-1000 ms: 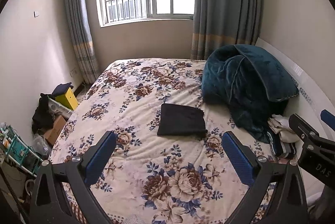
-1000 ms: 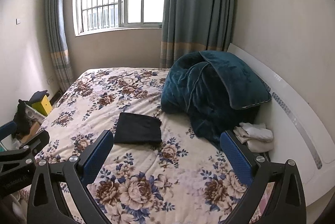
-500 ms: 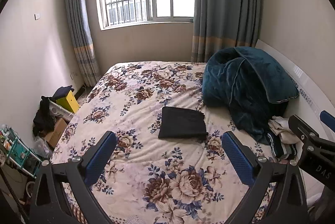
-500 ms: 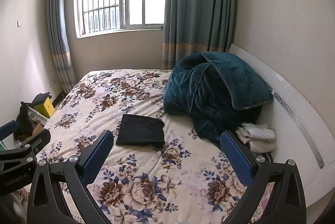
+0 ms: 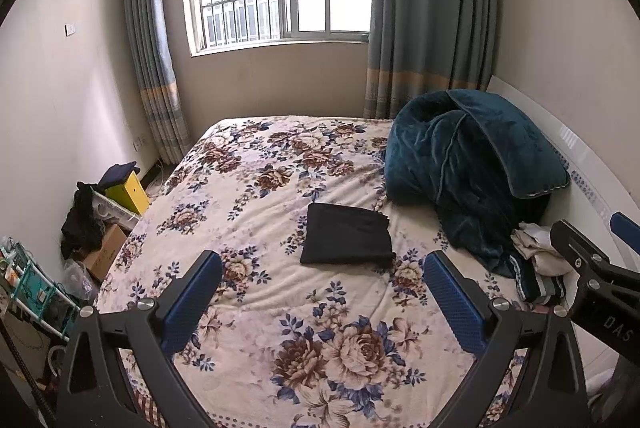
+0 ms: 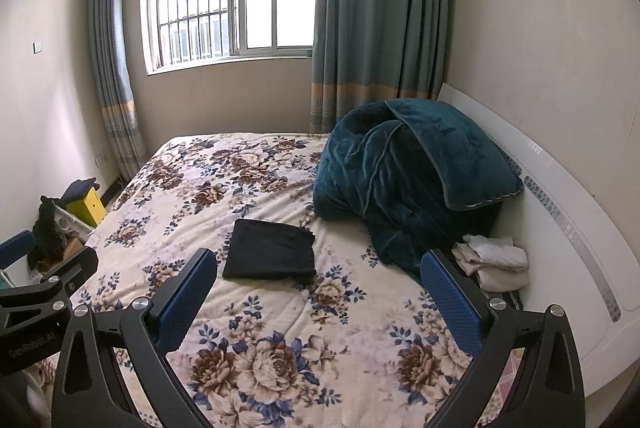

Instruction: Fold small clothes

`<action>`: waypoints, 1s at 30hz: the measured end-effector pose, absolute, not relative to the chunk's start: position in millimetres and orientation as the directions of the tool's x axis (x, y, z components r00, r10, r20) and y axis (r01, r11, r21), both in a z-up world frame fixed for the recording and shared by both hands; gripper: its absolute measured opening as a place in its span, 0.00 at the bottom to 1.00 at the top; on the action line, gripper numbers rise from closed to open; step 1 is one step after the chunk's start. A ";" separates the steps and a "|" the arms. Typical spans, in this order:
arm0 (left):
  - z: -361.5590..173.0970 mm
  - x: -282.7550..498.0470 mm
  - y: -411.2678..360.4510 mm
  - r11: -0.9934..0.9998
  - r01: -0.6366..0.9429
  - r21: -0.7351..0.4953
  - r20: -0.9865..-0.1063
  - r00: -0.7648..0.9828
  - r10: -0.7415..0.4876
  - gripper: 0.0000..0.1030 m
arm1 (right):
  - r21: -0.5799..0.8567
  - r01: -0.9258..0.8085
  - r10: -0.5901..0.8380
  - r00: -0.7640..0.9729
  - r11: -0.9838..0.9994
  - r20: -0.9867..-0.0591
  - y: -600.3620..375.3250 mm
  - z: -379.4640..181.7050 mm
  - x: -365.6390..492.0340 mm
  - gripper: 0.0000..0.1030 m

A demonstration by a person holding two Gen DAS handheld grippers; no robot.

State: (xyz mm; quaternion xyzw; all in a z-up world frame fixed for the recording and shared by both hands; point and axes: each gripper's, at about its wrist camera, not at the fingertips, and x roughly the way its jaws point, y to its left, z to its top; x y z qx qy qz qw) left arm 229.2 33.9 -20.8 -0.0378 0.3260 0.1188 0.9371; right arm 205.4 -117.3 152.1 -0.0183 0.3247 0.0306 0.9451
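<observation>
Both views have lifted and drawn back slightly; my left gripper (image 5: 322,292) and right gripper (image 6: 318,290) hang wide open, empty, since the folded black garment (image 5: 346,240) rests finished mid-bed (image 5: 248,196).

The right claw (image 5: 600,292) body reads "DAS".

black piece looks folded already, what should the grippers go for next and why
Probably swing the right gripper toward the unfolded pale clothes beside the teal blanket. The black garment already lies flat and squared on the bed, and both grippers are open and empty.
</observation>
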 end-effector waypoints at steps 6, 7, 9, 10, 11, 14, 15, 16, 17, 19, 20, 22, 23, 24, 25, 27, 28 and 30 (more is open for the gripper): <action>-19.2 229.9 34.9 0.968 -0.252 0.005 -0.621 0.758 0.200 1.00 | -0.015 -0.065 0.043 0.788 0.998 -0.614 -116.9 152.3 202.6 1.00; -19.2 229.8 34.1 0.968 -0.252 0.005 -0.618 0.760 0.201 1.00 | -0.014 -0.065 0.042 0.788 0.998 -0.614 -117.0 152.3 202.8 1.00; -18.6 230.0 33.1 0.967 -0.255 0.007 -0.614 0.762 0.206 1.00 | -0.019 -0.063 0.038 0.787 0.998 -0.615 -115.5 151.4 203.1 1.00; -18.9 230.4 32.9 0.966 -0.257 0.007 -0.614 0.762 0.207 1.00 | -0.017 -0.063 0.039 0.787 0.998 -0.615 -115.7 151.1 203.6 1.00; -19.1 230.5 32.7 0.966 -0.258 0.008 -0.616 0.760 0.208 1.00 | -0.017 -0.064 0.040 0.786 0.998 -0.617 -115.9 151.2 204.2 1.00; -18.9 230.1 33.5 0.965 -0.262 0.006 -0.617 0.758 0.210 1.00 | -0.020 -0.062 0.037 0.787 0.998 -0.615 -115.9 151.4 203.2 1.00; -18.3 229.8 33.7 0.964 -0.264 0.006 -0.617 0.758 0.212 1.00 | -0.019 -0.063 0.038 0.787 0.998 -0.616 -115.5 151.2 202.7 1.00; -18.4 230.3 34.2 0.965 -0.262 0.003 -0.616 0.760 0.208 1.00 | -0.019 -0.062 0.038 0.787 0.998 -0.615 -115.4 151.2 202.2 1.00; -17.9 230.0 34.5 0.965 -0.263 -0.001 -0.615 0.761 0.207 1.00 | -0.018 -0.063 0.039 0.788 0.998 -0.615 -115.9 151.3 202.6 1.00; -17.4 230.1 35.7 0.963 -0.269 -0.003 -0.614 0.761 0.210 1.00 | -0.019 -0.062 0.037 0.787 0.998 -0.616 -115.4 150.9 202.1 1.00; -17.1 230.0 35.9 0.963 -0.269 -0.004 -0.614 0.761 0.210 1.00 | -0.019 -0.062 0.037 0.786 0.998 -0.617 -115.8 150.7 202.6 1.00; -17.0 229.7 36.0 0.963 -0.271 0.000 -0.614 0.760 0.214 1.00 | -0.019 -0.065 0.039 0.785 0.998 -0.619 -114.7 150.2 202.6 1.00; -17.0 229.9 36.6 0.962 -0.272 0.000 -0.613 0.760 0.215 1.00 | -0.019 -0.067 0.041 0.784 0.998 -0.620 -115.0 150.4 202.7 1.00; -17.0 230.2 36.8 0.962 -0.272 0.000 -0.613 0.760 0.215 1.00 | -0.019 -0.070 0.043 0.784 0.997 -0.620 -114.2 149.9 204.7 1.00; -16.9 230.3 37.0 0.962 -0.273 0.000 -0.614 0.759 0.215 1.00 | -0.019 -0.070 0.043 0.783 0.997 -0.621 -114.1 149.8 204.3 1.00; -16.8 231.0 37.6 0.961 -0.275 0.001 -0.615 0.758 0.218 1.00 | -0.016 -0.070 0.045 0.784 0.997 -0.619 -113.9 149.7 204.1 1.00; -16.6 231.1 38.1 0.961 -0.277 0.000 -0.615 0.758 0.218 1.00 | -0.019 -0.070 0.044 0.783 0.997 -0.620 -114.0 149.6 204.4 1.00; -16.4 231.5 38.7 0.960 -0.279 0.001 -0.616 0.756 0.220 1.00 | -0.016 -0.070 0.044 0.783 0.997 -0.620 -113.9 149.6 203.8 1.00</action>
